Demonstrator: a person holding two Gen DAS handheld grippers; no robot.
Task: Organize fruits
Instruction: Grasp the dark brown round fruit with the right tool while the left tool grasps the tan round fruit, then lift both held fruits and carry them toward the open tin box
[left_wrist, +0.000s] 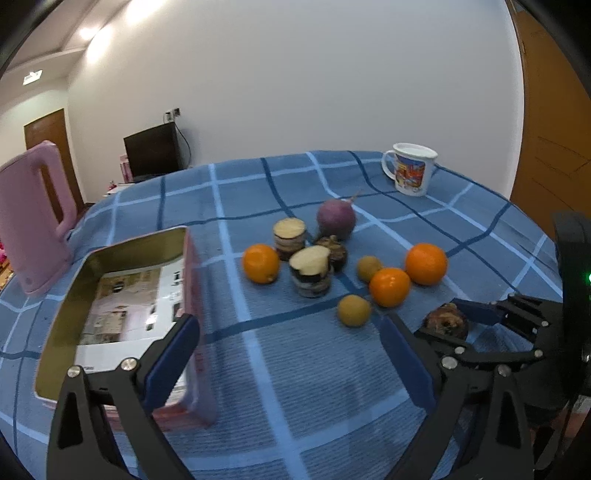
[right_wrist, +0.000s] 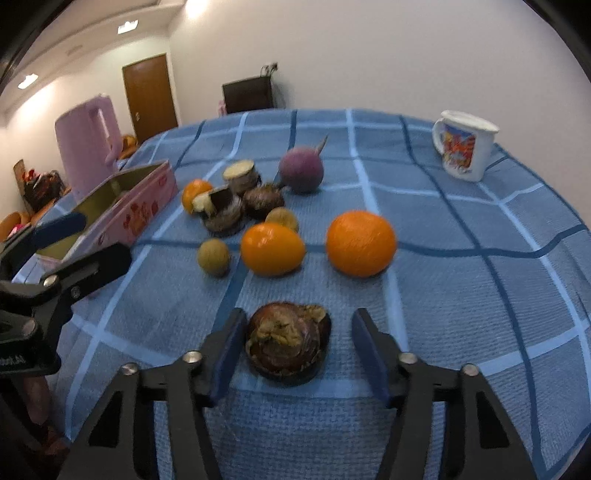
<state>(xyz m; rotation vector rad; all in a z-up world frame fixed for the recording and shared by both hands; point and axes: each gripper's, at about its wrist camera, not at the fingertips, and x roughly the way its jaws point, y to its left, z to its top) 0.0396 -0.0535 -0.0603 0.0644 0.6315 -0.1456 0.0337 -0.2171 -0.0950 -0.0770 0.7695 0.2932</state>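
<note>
On the blue checked cloth (right_wrist: 461, 236), your right gripper (right_wrist: 299, 350) sits with jaws wide apart around the dark mangosteen (right_wrist: 290, 343); left pad looks about touching its side, right pad clearly apart, so nothing is gripped. Blur hides the fruit's top detail; it appears to sit calyx-up and squat, no clear long axis.

Your left gripper (left_wrist: 291, 354) is also fully spread and empty, left finger (left_wrist: 173, 354) over the near corner of the pink tin (left_wrist: 192, 280), right finger over bare cloth. Tin's long axis runs away from you; its near end is cut off behind the left gripper's frame. Only a printed sheet shows inside.

Rest of the fruit is clustered mid-table: three oranges (right_wrist: 360, 243), two small tan round fruits (right_wrist: 213, 256), a second mangosteen (right_wrist: 264, 201) partly hidden behind the cut dark-skinned pieces (right_wrist: 221, 210), and a purple radish (right_wrist: 301, 173) with its root tip pointing up and away. What those cut pieces are, I can't tell.

Pink kettle (left_wrist: 33, 218) stands beyond the tin, its left side cropped in the left wrist view. Printed mug (right_wrist: 463, 147) is at the far right, well apart
</note>
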